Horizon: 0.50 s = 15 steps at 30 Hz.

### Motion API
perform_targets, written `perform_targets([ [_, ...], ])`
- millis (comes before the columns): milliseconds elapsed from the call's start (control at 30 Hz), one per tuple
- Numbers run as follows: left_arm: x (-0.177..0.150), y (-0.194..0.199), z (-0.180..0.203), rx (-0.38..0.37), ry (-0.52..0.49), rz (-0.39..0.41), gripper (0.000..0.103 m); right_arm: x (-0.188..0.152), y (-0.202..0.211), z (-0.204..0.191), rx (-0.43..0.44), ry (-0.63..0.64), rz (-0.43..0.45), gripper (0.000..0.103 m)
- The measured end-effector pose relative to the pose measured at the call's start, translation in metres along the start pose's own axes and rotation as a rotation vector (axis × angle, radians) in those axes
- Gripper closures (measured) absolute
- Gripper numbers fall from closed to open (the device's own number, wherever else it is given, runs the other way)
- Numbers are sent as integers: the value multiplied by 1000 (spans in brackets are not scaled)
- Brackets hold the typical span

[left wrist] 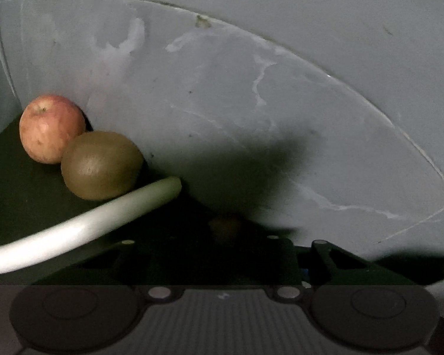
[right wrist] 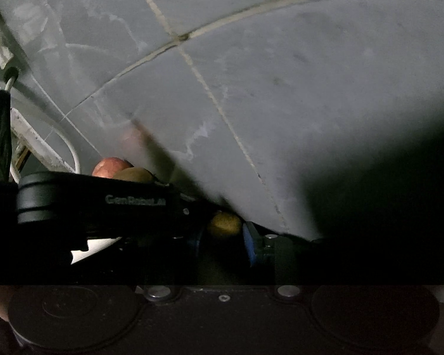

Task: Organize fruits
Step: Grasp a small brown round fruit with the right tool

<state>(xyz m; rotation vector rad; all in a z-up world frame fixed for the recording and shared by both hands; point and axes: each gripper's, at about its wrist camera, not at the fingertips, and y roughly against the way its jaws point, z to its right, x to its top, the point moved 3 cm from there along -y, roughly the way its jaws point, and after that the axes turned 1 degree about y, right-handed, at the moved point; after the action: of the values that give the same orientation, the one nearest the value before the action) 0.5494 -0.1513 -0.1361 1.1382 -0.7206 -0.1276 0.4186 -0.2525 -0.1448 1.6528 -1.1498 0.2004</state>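
Observation:
In the left wrist view a red apple (left wrist: 51,128) and a brown kiwi (left wrist: 102,165) lie touching each other on a dark green surface (left wrist: 20,183), behind a white curved rim (left wrist: 103,216). My left gripper (left wrist: 225,236) sits in deep shadow with a small brownish round fruit (left wrist: 225,226) dimly visible between its fingers. In the right wrist view my right gripper (right wrist: 225,230) is shut, its blue pads (right wrist: 250,242) pressing on a small yellow-brown fruit (right wrist: 223,223). The apple (right wrist: 111,167) and kiwi (right wrist: 133,174) peek over the left gripper's black housing (right wrist: 103,204).
Grey marbled floor tiles (left wrist: 251,88) with pale grout lines (right wrist: 210,94) fill the background. A white cable (right wrist: 71,148) and a plug lie at the left edge. Heavy shadow covers the lower right (right wrist: 384,207).

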Motion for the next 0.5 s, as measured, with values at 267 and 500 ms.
perform_targets([
  [267, -13, 9, 18, 33, 10, 4, 73, 1, 0, 9, 17, -18, -5, 74],
  [500, -35, 19, 26, 35, 45, 8, 73, -3, 14, 21, 27, -13, -25, 74],
])
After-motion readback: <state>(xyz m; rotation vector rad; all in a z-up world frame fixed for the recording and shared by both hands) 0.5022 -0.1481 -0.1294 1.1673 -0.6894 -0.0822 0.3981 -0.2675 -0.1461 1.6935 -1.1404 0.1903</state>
